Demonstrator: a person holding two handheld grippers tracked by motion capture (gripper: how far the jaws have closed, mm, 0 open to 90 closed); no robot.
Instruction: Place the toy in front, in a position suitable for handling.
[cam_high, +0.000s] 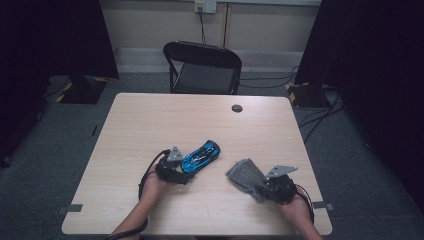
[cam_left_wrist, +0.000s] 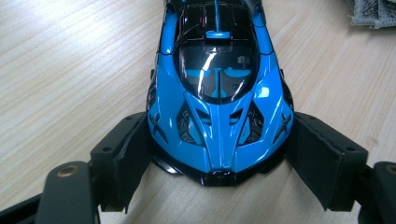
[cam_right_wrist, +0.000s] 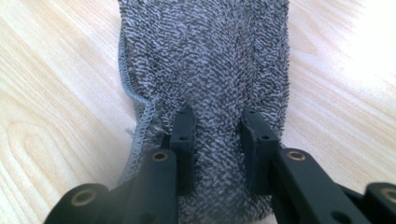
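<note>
A blue and black toy car (cam_high: 201, 156) lies at a slant on the wooden table (cam_high: 150, 125), a little left of centre. My left gripper (cam_high: 185, 173) holds one end of it; in the left gripper view the car (cam_left_wrist: 217, 93) sits between the two black pads (cam_left_wrist: 130, 154), which press on both its sides. A crumpled grey terry cloth (cam_high: 244, 172) lies to the right of the car. My right gripper (cam_high: 261, 188) is at the cloth's near end, and in the right gripper view its jaws (cam_right_wrist: 217, 135) pinch a raised fold of the cloth (cam_right_wrist: 205, 56).
A black folding chair (cam_high: 202, 67) stands behind the table's far edge. A dark round cable hole (cam_high: 237, 108) sits near that edge. The cloth's corner (cam_left_wrist: 371, 11) lies a short way beyond the car. Bare tabletop spreads to the left and far side.
</note>
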